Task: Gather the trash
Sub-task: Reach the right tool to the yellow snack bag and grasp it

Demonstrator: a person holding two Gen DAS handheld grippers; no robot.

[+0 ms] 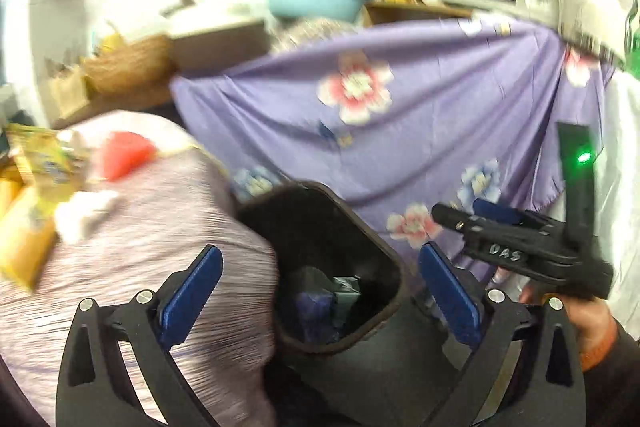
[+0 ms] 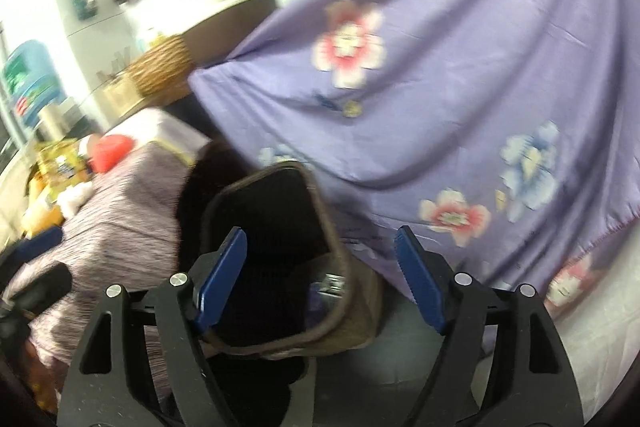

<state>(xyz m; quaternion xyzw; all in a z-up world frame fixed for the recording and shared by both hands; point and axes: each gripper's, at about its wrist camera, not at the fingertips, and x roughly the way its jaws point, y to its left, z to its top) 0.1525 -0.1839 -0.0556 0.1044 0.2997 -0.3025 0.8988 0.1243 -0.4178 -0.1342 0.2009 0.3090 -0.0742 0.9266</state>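
1. The left hand-held gripper (image 1: 320,291) is spread wide and released, nothing between its blue pads (image 1: 192,301).
2. The right hand-held gripper (image 2: 320,279) is also released and empty.
3. Both hang above the dark bin (image 1: 320,267), which stands beside the striped-cloth tabletop (image 1: 160,227).
4. Trash (image 1: 320,303), dark and crumpled, lies at the bin's bottom.
5. More wrappers (image 1: 36,163) lie on the tabletop's far side.

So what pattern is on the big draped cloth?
The cloth is lilac with pink and blue flowers, clearest in the right wrist view.
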